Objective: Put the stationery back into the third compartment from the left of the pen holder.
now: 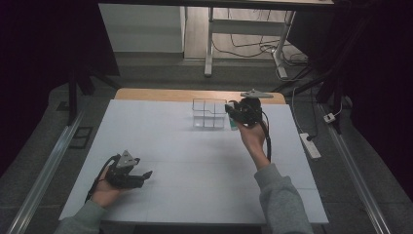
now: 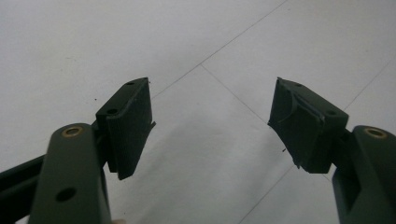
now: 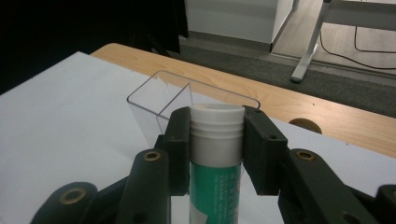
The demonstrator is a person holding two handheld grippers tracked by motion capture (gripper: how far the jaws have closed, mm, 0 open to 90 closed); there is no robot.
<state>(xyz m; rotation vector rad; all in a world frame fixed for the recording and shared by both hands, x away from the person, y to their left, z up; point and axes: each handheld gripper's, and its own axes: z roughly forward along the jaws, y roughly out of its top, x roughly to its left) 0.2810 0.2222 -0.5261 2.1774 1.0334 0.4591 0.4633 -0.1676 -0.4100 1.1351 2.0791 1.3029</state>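
Left gripper (image 1: 144, 174) parked near the table's front edge, jaws apart, nothing between them, idle over the white table sheet (image 2: 196, 42). Right gripper (image 3: 217, 140) is clamped on a green-and-white cylindrical glue stick (image 3: 215, 186), white ribbed cap up, carried upright just short of the clear plastic divided organizer box (image 3: 161, 100) at the far side. Pickup looks done; left to do is probably lowering it into a compartment and letting go. Compartments look empty, hard to be sure.
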